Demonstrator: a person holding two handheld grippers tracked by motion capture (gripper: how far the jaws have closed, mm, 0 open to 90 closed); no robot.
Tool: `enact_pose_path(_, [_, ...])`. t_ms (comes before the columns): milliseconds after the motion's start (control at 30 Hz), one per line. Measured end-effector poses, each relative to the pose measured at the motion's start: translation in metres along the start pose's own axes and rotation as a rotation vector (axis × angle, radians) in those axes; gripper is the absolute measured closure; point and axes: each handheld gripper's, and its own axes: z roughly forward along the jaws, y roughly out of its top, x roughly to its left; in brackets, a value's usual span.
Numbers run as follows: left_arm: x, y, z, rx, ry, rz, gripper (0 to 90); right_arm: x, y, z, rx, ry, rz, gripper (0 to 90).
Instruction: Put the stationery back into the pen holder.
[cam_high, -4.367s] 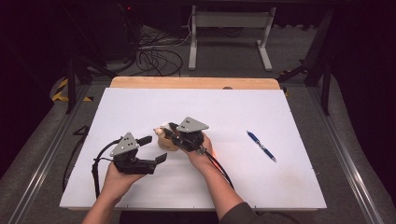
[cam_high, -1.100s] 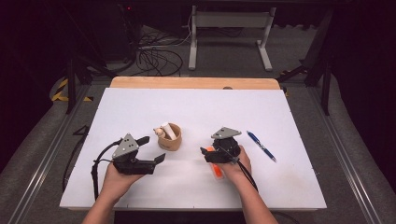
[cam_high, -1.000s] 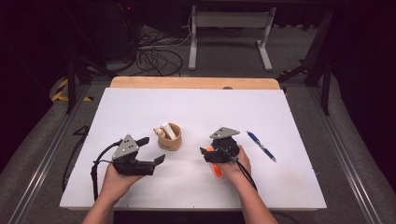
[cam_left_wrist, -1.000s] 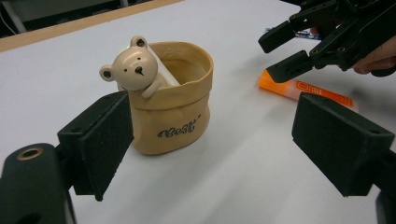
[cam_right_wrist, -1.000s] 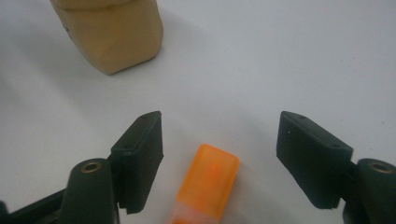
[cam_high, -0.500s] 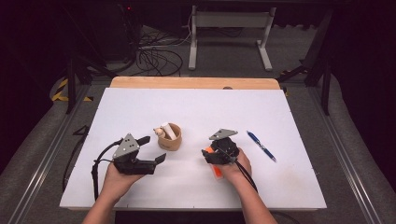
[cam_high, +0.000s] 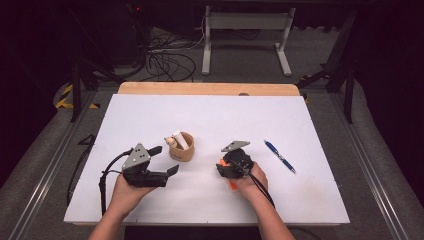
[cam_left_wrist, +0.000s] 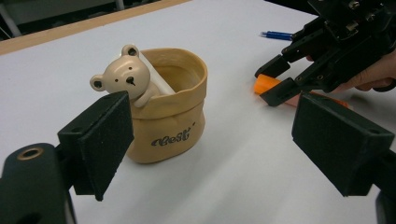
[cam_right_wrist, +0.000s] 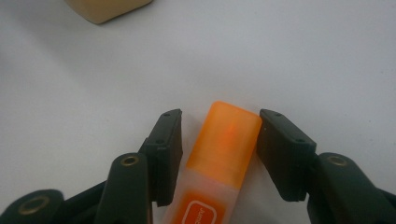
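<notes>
- Orange highlighter (cam_right_wrist: 223, 158) lies between right hand-held gripper (cam_right_wrist: 219, 140) jaws, open, not clamped.
- Left hand-held gripper (cam_left_wrist: 210, 140) open, empty, facing bear pouch (cam_left_wrist: 163, 112).
- Step: grasp; next, close squarely.

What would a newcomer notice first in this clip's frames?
The tan bear pot at mid-table, a bear figure peeking over its rim, right before the open left gripper. Next, the orange highlighter lying between the right gripper's jaws, not yet clamped. A blue pen lies farther right.
</notes>
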Motion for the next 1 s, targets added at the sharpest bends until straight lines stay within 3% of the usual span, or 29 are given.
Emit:
enact_pose_path(267, [-0.002,0.002,0.001,-0.005,-0.002,0.007,13.5,0.000,0.001,0.000,0.009,0.005,0.012,56.8])
enact_pose_path(467, [-0.005,0.003,0.008,0.004,-0.018,0.014,13.7,-0.005,-0.003,-0.001,-0.012,0.016,0.002,65.0])
enact_pose_path(1000, [-0.012,0.004,0.012,0.011,-0.036,0.035,13.9,-0.004,-0.003,-0.002,-0.022,0.014,-0.063,65.5])
